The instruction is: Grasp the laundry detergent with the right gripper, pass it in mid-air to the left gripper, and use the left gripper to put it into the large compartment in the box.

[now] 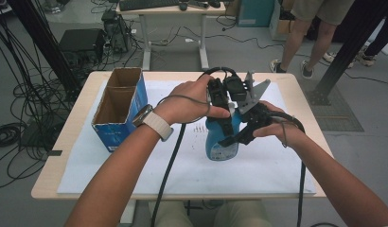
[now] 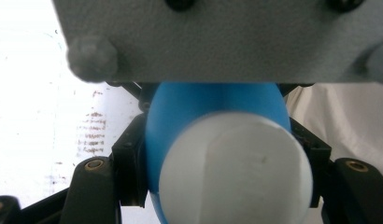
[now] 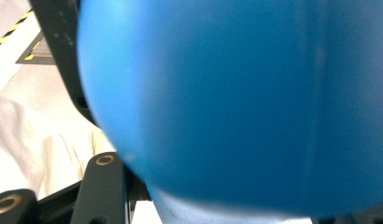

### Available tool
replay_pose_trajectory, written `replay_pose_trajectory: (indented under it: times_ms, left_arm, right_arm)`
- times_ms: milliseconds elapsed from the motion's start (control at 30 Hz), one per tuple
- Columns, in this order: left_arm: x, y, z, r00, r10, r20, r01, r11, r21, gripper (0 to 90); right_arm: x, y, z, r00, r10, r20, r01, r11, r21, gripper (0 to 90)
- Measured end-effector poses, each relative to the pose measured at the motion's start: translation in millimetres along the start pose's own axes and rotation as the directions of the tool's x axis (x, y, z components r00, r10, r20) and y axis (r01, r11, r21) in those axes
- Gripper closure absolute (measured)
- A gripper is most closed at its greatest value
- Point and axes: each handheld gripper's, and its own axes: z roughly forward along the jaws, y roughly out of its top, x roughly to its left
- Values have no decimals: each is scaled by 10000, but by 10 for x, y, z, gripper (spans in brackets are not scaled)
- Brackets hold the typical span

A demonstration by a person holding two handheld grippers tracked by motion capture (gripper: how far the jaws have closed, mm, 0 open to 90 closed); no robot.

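From the high view, both claws meet on one blue bottle (image 1: 222, 142) standing upright on the white sheet (image 1: 135, 175) over the wooden table (image 1: 50, 175); the left gripper (image 1: 224, 124) comes down on its upper part from above, the right gripper (image 1: 237, 137) reaches in from the side at its shoulder, and an open blue cardboard box (image 1: 117, 109) sits well off to the left of both. The left gripper view adds what the high view lacks: a round, matte white cap (image 2: 236, 170) directly between the black jaws, the smooth blue plastic body (image 2: 213, 105) behind it, and the grey plate (image 2: 217, 37) of the other claw just beyond; the jaws are clamped on the bottle's top. The right gripper view shows a glossy, curved blue wall (image 3: 236, 102) pressed close between its jaws, which are closed on the bottle too.
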Motion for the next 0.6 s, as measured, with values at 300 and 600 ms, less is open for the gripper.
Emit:
replay_pose_trajectory:
  times_ms: [300, 600]
  left_arm:
    - [-4, 1, 9, 10000, 35, 26, -36, 9999, 148, 376]
    - [-8, -6, 4, 10000, 42, 4, -42, 9999, 102, 376]
  right_arm:
    - [-19, 9, 7, 9997, -220, 85, 217, 9992, 331, 435]
    - [-12, 10, -2, 9997, -228, 54, 226, 9988, 432, 435]
